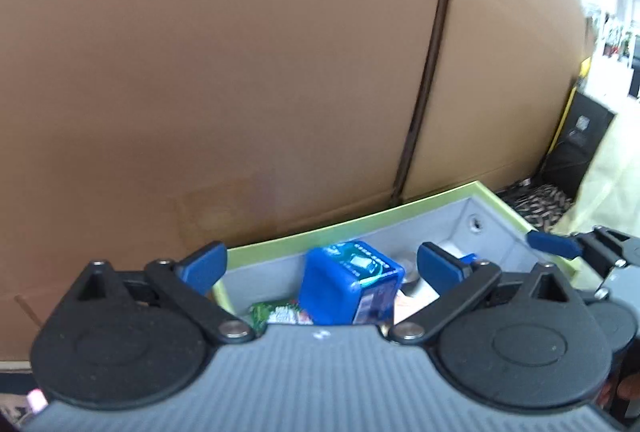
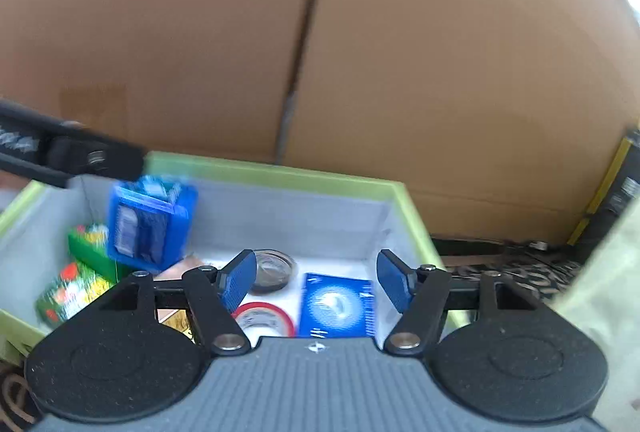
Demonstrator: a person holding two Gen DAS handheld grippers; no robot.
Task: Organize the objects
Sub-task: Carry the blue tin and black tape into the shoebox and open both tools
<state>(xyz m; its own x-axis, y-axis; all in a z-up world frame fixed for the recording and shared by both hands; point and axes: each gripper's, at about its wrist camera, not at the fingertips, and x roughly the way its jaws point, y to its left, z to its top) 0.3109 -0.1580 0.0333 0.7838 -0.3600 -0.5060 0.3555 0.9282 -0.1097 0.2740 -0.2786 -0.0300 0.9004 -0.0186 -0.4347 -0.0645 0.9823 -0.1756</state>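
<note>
Two grippers hang over a green-rimmed box (image 2: 276, 169) lined in grey, both pointing forward and tilted down toward its inside. Nearest in the left wrist view, the left gripper (image 1: 320, 266) stands spread wide, its blue pads (image 1: 202, 266) clear of everything; a blue carton (image 1: 352, 282) sits upright in the gap beyond them, touched by neither pad. The right gripper's tip shows at that view's right edge, over the box's rim.

Seen from the right wrist, the right gripper (image 2: 318, 280) is also released, with nothing pinched between its blue fingers (image 2: 394, 280). Just past its fingertips, on the white floor of the box, lie a flat blue packet (image 2: 338, 306), a red-rimmed roll (image 2: 264, 318) and a dark round lid (image 2: 274, 268). Farther left, the blue carton (image 2: 150, 224) stands leaning against green snack packets (image 2: 72, 292) by the box's left wall; it is blurred. The left gripper's black arm (image 2: 68, 151) reaches in above that corner.

Behind the box rise large brown cardboard cartons (image 2: 440, 51), with a dark seam between them.
</note>
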